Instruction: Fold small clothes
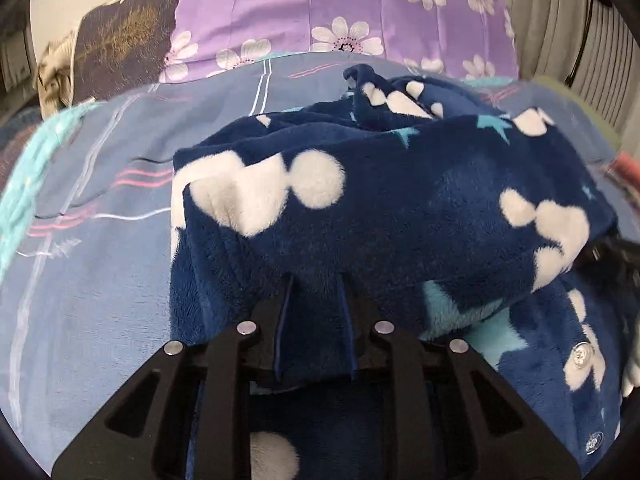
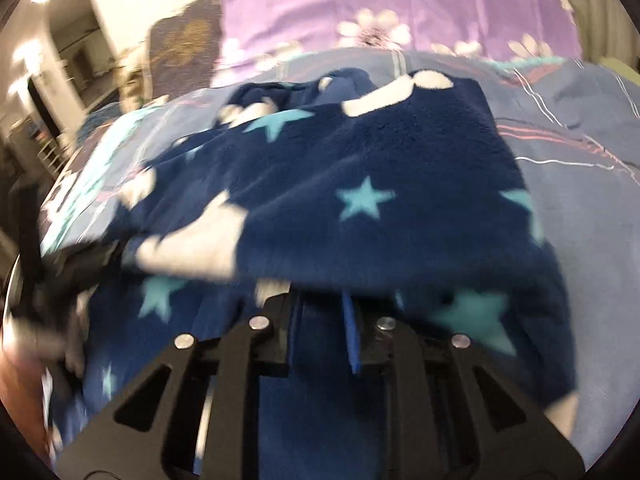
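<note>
From the left wrist, the left tool (image 1: 314,284) pinches a fold of the navy fleece garment (image 1: 380,200), which lies on a bed's blue striped sheet (image 1: 92,264) below a purple flowered pillow (image 1: 320,12); pleated curtains (image 1: 568,28) hang at right.

From the right wrist, blurred, the right tool (image 2: 318,300) is nearly closed with fleece between its fingers; a lit doorway (image 2: 60,40) shows at left.

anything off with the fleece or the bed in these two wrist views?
Nothing damaged or spilled. The navy fleece garment lies bunched, not flat, on the blue bedsheet, far end crumpled near the purple floral pillow. The left gripper and right gripper both have fleece between their fingers. The right wrist view is motion-blurred.
</note>
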